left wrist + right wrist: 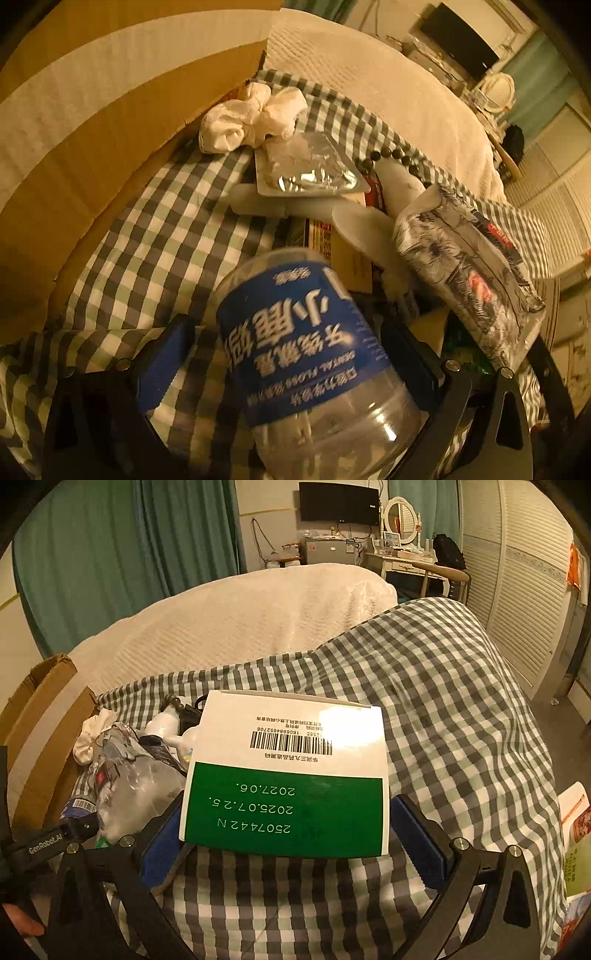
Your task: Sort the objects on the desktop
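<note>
a clear jar (314, 354) with a blue label lies nearest, between the wide-open jaws of the left gripper (295, 354), its base cut off by the frame edge and its contents blurred. the right gripper (295, 845) also stands open around a green-and-white box (291, 771); whether its pads touch is unclear. both rest on the checked cloth (443, 701), where crumpled tissue (251, 114) and a blister pack (306, 166) lie half buried in clutter.
</note>
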Demonstrator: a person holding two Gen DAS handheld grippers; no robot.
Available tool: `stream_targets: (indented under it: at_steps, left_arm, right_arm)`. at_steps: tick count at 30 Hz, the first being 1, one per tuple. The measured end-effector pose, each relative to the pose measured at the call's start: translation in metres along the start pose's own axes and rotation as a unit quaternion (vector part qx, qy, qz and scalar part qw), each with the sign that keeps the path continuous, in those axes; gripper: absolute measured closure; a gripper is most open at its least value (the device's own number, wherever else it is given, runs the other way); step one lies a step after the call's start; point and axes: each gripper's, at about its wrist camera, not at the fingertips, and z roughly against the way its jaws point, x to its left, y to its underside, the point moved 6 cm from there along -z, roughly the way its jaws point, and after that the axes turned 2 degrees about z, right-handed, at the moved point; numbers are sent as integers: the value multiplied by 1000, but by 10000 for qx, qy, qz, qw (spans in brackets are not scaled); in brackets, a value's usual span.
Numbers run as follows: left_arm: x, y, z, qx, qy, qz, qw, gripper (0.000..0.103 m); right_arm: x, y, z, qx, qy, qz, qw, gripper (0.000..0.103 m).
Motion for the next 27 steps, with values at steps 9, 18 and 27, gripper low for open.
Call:
stream_targets:
  at_steps: [9, 18, 27]
  left_arm:
    - [-6, 13, 18, -43, 139, -613, 9980, 36]
    - [-4, 17, 61, -707, -80, -944, 9930, 36]
    - [-12, 13, 114, -1434, -130, -1232, 9819, 37]
  right_arm:
    - [7, 10, 11, -102, -47, 177, 9998, 10]
    - [3, 20, 36, -263, -20, 206, 9994, 10]
    - [10, 20, 76, -526, -45, 289, 9982, 11]
